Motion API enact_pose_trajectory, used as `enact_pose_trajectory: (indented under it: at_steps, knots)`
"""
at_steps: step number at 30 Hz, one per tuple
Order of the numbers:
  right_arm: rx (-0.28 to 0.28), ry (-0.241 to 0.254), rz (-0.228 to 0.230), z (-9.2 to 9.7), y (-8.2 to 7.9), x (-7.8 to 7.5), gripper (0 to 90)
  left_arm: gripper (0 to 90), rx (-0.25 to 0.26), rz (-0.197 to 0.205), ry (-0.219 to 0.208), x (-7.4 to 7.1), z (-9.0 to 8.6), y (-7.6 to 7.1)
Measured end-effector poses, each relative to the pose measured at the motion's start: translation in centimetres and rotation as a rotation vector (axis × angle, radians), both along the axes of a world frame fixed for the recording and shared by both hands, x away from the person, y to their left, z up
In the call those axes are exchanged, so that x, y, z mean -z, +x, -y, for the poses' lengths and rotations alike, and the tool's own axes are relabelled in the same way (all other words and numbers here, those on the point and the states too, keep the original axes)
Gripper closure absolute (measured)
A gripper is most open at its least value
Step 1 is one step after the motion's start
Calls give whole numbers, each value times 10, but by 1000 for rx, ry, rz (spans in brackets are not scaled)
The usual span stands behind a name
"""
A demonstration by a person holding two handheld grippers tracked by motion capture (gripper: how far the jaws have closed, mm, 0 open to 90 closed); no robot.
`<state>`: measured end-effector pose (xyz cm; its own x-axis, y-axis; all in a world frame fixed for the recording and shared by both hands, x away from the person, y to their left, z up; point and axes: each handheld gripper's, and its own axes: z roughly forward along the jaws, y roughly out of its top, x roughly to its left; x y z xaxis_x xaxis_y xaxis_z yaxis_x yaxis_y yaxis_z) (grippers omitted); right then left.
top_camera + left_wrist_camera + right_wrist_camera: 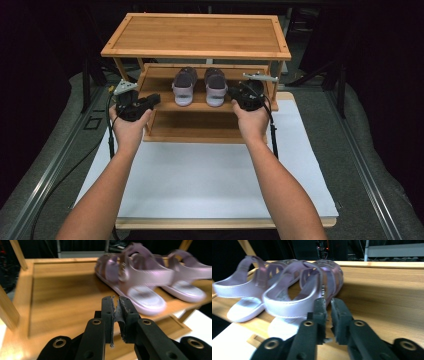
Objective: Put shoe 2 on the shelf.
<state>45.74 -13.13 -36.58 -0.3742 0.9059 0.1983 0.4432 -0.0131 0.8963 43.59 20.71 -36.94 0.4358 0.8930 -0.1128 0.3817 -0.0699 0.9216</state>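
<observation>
Left gripper (pixel 150 102) level, right gripper (pixel 239 95) lower, empty

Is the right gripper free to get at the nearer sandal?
Probably yes: the right gripper sits just beside that sandal on the shelf, nothing between them, though its jaws are nearly closed.

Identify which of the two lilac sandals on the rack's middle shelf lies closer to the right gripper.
The right-hand sandal of the pair: it lies beside the right gripper, while the other sandal lies toward the left gripper.
</observation>
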Motion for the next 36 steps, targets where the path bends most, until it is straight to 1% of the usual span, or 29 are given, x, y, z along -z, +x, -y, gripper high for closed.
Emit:
enact_pose_trajectory:
  at_steps: [2,3,4,5,6,7,8,9,10,11,12,14,16,18,19,20,23,25,26,27,28,29,30,31,32,33,35,36]
  knots:
    - [13,12,-16,1,4,2,881,876,-24,-13,11,-1,3,8]
    - [8,19,-25,2,6,3,888,892,-24,-13,11,-1,3,8]
    - [4,31,-26,1,8,5,895,895,-26,-20,5,-2,6,14]
    - [2,33,-37,1,9,6,899,896,-23,-26,-7,-2,8,16]
    - [-10,30,-47,1,10,7,900,897,-21,-35,-16,-2,10,19]
    - [-1,28,-43,-1,11,8,900,898,-26,-43,-20,-2,12,22]
    - [-5,25,-48,-1,11,8,900,899,-26,-43,-20,-2,12,22]
    - [-18,29,-53,-2,12,9,900,899,-34,-66,-20,0,15,28]
    - [-15,30,-55,-3,13,9,900,899,-34,-66,-20,0,15,28]
    - [0,23,-55,-4,14,10,900,899,-42,-84,-15,3,20,34]
    - [5,23,-55,-4,15,11,900,899,-44,-92,-13,4,22,36]
    - [4,27,-62,-5,16,12,900,899,-35,-98,-26,6,25,40]
    - [-3,32,-66,-7,18,13,900,899,-29,-101,-28,7,27,41]
    - [-11,39,-75,-9,19,15,900,899,-10,-119,-27,8,33,44]
    - [6,35,-72,-12,19,16,900,899,-4,-121,-29,8,35,45]
    - [-2,37,-71,-12,18,16,900,899,-5,-116,-28,8,37,44]
    - [-29,55,-73,-15,17,16,900,900,-10,-123,-35,9,39,45]
    - [-27,61,-74,-19,16,16,900,900,-4,-121,-39,9,41,45]
    - [-14,60,-72,-22,16,16,900,900,1,-122,-44,9,42,45]
    - [-23,66,-73,-24,16,17,900,900,8,-122,-53,9,43,45]
    - [-28,61,-81,-27,16,18,900,900,14,-121,-54,9,45,45]
    - [-42,56,-91,-30,16,18,900,900,9,-120,-43,9,47,45]
    - [-10,39,-80,-33,15,19,900,900,6,-118,-35,9,47,44]
    - [-17,45,-81,-33,15,19,900,900,6,-118,-35,9,47,44]
    - [-19,49,-84,-34,15,19,900,900,2,-126,-37,10,47,45]
    - [-23,54,-88,-33,15,18,900,900,7,-123,-38,9,48,45]
    - [-7,48,-85,-34,16,18,900,900,5,-125,-28,8,49,46]
    - [-23,55,-92,-33,17,18,900,900,6,-123,-8,7,50,47]
